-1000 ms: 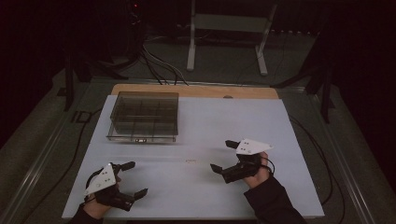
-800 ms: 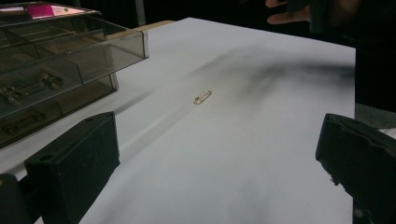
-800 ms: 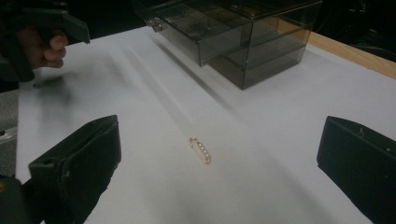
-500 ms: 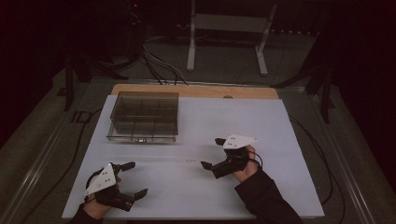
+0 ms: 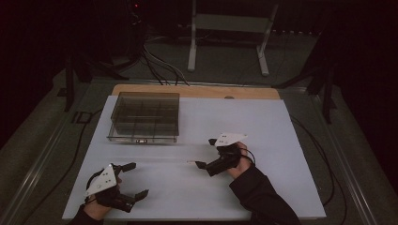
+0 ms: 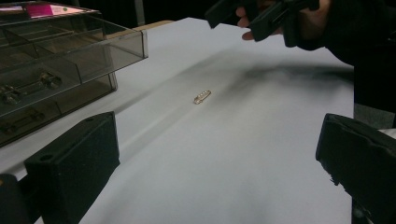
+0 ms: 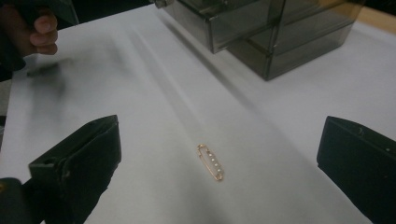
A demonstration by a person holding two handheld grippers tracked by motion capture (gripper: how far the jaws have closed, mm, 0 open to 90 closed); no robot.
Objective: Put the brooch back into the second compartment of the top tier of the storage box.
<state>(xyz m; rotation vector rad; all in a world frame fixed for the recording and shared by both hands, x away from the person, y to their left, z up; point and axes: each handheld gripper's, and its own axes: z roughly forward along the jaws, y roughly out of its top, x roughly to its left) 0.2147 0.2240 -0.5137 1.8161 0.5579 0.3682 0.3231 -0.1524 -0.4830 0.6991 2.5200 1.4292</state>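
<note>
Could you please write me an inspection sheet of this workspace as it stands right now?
Surface: white tabletop, with a wooden strip along its far edge.
Job's things: small gold pin set with pearls lying flat on the white surface; smoky clear compartment box standing at the far left, with small items in its compartments.
Clutter: nothing seen.
Grippers: right gripper open, jaws either side of the pin without touching it; left gripper open at the near left, holding nothing.
Cables: a cable runs along the floor on each side of the table, more lie behind it.
Surroundings: dark room, pale metal frame beyond the table.
</note>
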